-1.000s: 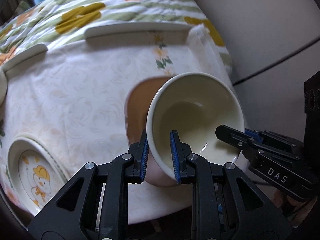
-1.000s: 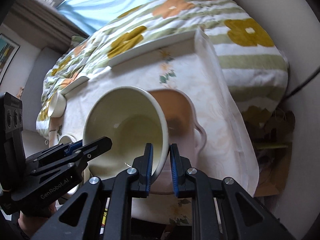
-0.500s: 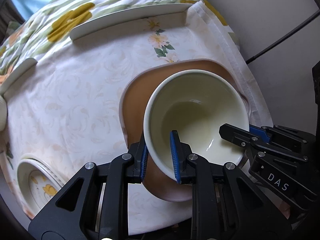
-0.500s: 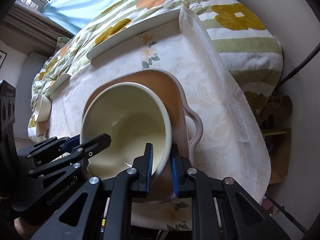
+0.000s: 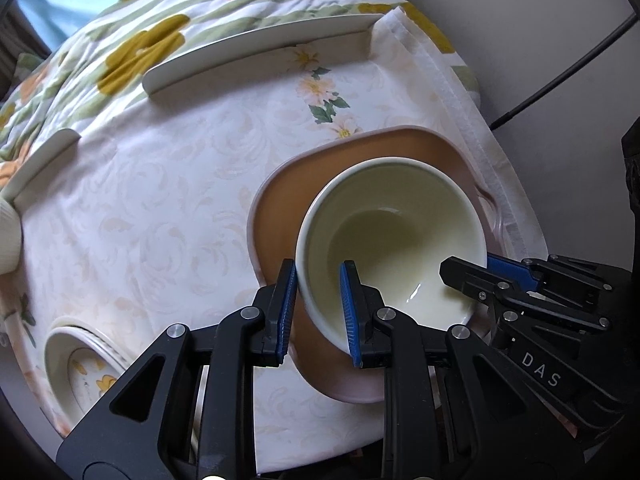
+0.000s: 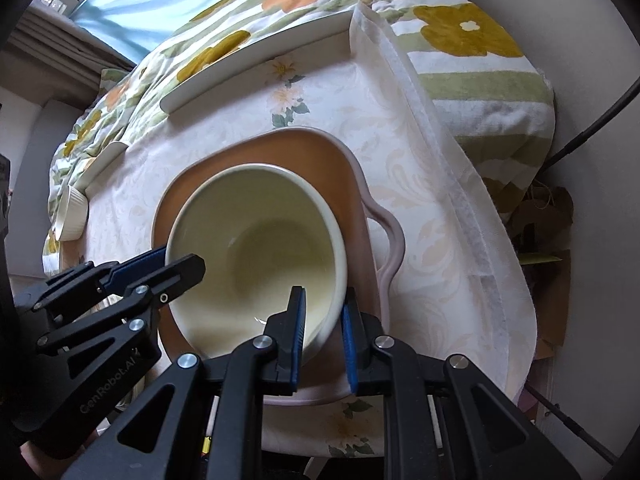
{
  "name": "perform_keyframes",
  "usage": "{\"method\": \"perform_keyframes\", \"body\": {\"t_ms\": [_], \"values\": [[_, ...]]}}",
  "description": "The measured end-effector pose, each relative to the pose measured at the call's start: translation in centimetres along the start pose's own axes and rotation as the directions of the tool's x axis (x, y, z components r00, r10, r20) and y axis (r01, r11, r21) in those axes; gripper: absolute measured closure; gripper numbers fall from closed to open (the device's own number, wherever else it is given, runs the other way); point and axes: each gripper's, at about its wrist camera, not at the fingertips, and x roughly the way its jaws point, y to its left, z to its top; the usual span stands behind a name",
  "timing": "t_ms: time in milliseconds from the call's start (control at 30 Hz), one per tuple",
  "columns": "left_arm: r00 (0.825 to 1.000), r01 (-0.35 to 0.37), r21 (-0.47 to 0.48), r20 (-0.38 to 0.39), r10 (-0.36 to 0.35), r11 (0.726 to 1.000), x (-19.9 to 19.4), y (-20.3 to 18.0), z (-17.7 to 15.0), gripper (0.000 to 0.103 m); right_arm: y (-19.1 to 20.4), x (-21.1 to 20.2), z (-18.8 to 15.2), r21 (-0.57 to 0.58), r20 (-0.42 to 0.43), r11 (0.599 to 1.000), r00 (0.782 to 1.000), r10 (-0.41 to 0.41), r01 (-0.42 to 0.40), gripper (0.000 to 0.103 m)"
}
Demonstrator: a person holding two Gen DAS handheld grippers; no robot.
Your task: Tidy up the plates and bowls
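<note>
A counter [image 5: 160, 208] under a floral cloth holds a brown tray-plate [image 5: 280, 216] at four o'clock. Above it, a cream bowl [image 5: 392, 232] tilts, clamped at opposite rims by left gripper [image 5: 318, 312] and right gripper [image 6: 322, 340] fingers. Uneven release could tip or chip it.

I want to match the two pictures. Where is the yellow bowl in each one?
Left wrist view: the bowl is right of middle, above the pink tray.
Right wrist view: the bowl is left of middle, above the same tray.
Shared landmark: the long white plate at the back.
</note>
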Motion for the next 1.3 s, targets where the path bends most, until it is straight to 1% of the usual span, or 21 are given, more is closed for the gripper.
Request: {"method": "perform_keyframes", "body": {"t_ms": [67, 200, 300, 433, 500, 567, 600, 633, 700, 767, 800, 833, 867, 900, 933, 967, 1000, 1133, 1167, 1200, 1300], "values": [[1.000, -0.006, 0.003, 0.008, 0.006, 1.000, -0.3, -0.1, 0.0, 0.085, 0.0, -0.3, 0.0, 0.008, -0.002, 1.000, 1.000, 0.007, -0.007, 0.087], [1.000, -0.011, 0.005, 0.025, 0.011, 1.000, -1.2, -0.3, 0.1, 0.085, 0.3, -0.9, 0.1, -0.019, -0.002, 1.000, 1.000, -0.011, 0.011, 0.087], [0.999, -0.004, 0.000, 0.044, 0.004, 1.000, -2.0, -0.3, 0.1, 0.085, 0.1, -1.7, 0.1, -0.035, 0.017, 0.999, 1.000, -0.008, 0.009, 0.087], [0.995, 0.015, -0.003, 0.101, -0.014, 1.000, -4.1, -0.3, -0.1, 0.084, 0.1, -3.2, -0.3, -0.084, 0.047, 0.996, 0.999, 0.025, -0.021, 0.087], [0.992, 0.008, -0.009, 0.128, -0.007, 1.000, -5.2, -0.3, -0.2, 0.084, 0.4, -4.1, -0.8, -0.130, 0.068, 0.991, 0.997, 0.041, -0.032, 0.087], [0.990, 0.004, -0.017, 0.144, -0.001, 1.000, -5.9, -0.2, -0.4, 0.083, 0.7, -5.0, -1.1, -0.175, 0.086, 0.984, 0.995, 0.055, -0.039, 0.080], [0.989, 0.005, -0.029, 0.151, 0.000, 1.000, -6.3, 0.1, -0.6, 0.083, 0.9, -5.4, -1.5, -0.200, 0.094, 0.979, 0.994, 0.062, -0.043, 0.067], [0.987, 0.004, -0.047, 0.158, 0.003, 0.999, -6.7, 0.4, -0.9, 0.083, 1.0, -5.7, -1.7, -0.217, 0.099, 0.975, 0.993, 0.070, -0.047, 0.049], [0.986, -0.002, -0.078, 0.166, 0.015, 0.997, -7.3, 0.9, -1.4, 0.082, 1.4, -6.3, -2.5, -0.254, 0.112, 0.965, 0.990, 0.092, -0.061, 0.040], [0.984, -0.014, -0.119, 0.174, 0.035, 0.993, -8.0, 1.8, -2.4, 0.081, 1.9, -6.8, -3.0, -0.300, 0.114, 0.951, 0.987, 0.111, -0.073, 0.036], [0.984, -0.015, -0.136, 0.175, 0.039, 0.991, -8.1, 2.2, -2.8, 0.080, 2.2, -6.9, -3.3, -0.321, 0.117, 0.944, 0.986, 0.122, -0.079, 0.028], [0.983, -0.011, -0.164, 0.178, 0.041, 0.986, -8.4, 2.8, -3.4, 0.079, 2.6, -7.1, -3.5, -0.346, 0.119, 0.934, 0.984, 0.135, -0.086, 0.016], [0.983, -0.012, -0.182, 0.178, 0.045, 0.983, -8.4, 3.3, -3.8, 0.072, 3.1, -7.1, -3.8, -0.370, 0.120, 0.924, 0.982, 0.148, -0.094, 0.012], [0.982, -0.020, -0.212, 0.179, 0.059, 0.977, -8.7, 4.0, -4.7, 0.051, 3.6, -7.2, -4.0, -0.392, 0.122, 0.914, 0.979, 0.161, -0.101, 0.009], [0.981, -0.022, -0.234, 0.185, 0.066, 0.972, -8.9, 4.5, -5.3, 0.037, 4.1, -7.2, -4.2, -0.417, 0.124, 0.902, 0.977, 0.175, -0.109, 0.007], [0.978, -0.023, -0.267, 0.195, 0.078, 0.963, -9.4, 5.2, -6.1, 0.008, 4.6, -7.2, -4.3, -0.435, 0.123, 0.893, 0.975, 0.185, -0.115, 0.007], [0.974, -0.027, -0.297, 0.208, 0.092, 0.955, -9.9, 5.8, -6.9, 0.001, 5.1, -7.2, -4.3, -0.454, 0.120, 0.883, 0.974, 0.195, -0.121, 0.005], [0.963, -0.068, -0.418, 0.210, 0.169, 0.906, -11.5, 8.7, -9.7, 0.001, 7.5, -6.9, -4.7, -0.545, 0.109, 0.827, 0.967, 0.232, -0.137, 0.003], [0.956, -0.090, -0.458, 0.208, 0.205, 0.884, -12.1, 9.8, -10.6, 0.001, 8.2, -6.8, -4.8, -0.569, 0.106, 0.810, 0.965, 0.239, -0.138, 0.003], [0.952, -0.101, -0.480, 0.209, 0.225, 0.871, -12.5, 10.5, -11.2, 0.001, 8.9, -6.7, -4.9, -0.596, 0.103, 0.791, 0.964, 0.246, -0.138, 0.002], [0.927, -0.133, -0.560, 0.222, 0.303, 0.818, -14.7, 12.8, -13.5, 0.001, 10.9, -6.5, -4.9, -0.662, 0.092, 0.735, 0.957, 0.274, -0.147, 0.002]]}}
